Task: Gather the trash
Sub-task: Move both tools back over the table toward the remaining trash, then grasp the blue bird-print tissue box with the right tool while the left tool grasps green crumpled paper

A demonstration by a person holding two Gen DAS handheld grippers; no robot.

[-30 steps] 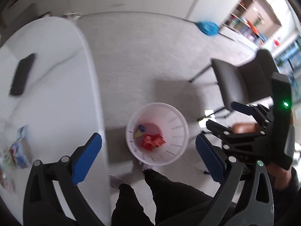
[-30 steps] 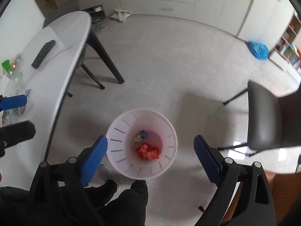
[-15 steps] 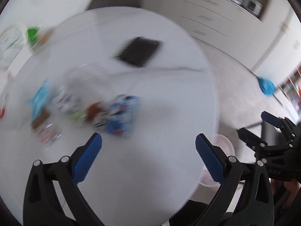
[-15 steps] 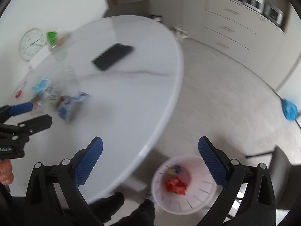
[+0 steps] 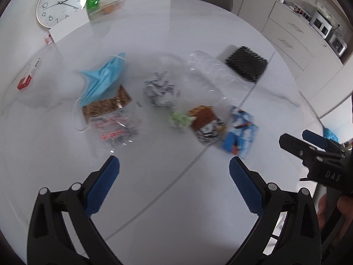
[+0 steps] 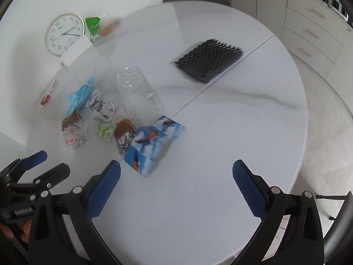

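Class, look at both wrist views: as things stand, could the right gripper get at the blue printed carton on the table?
Probably yes. The right gripper stands open and empty, and the blue printed carton lies just ahead of its left finger at the near edge of the litter, nothing lying between.

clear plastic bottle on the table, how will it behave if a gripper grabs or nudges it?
The clear plastic bottle looks empty, so probably very light. It lies on its side on the smooth white table, so a nudge would likely roll or skid it. Its thin ribbed walls may buckle under a squeeze.
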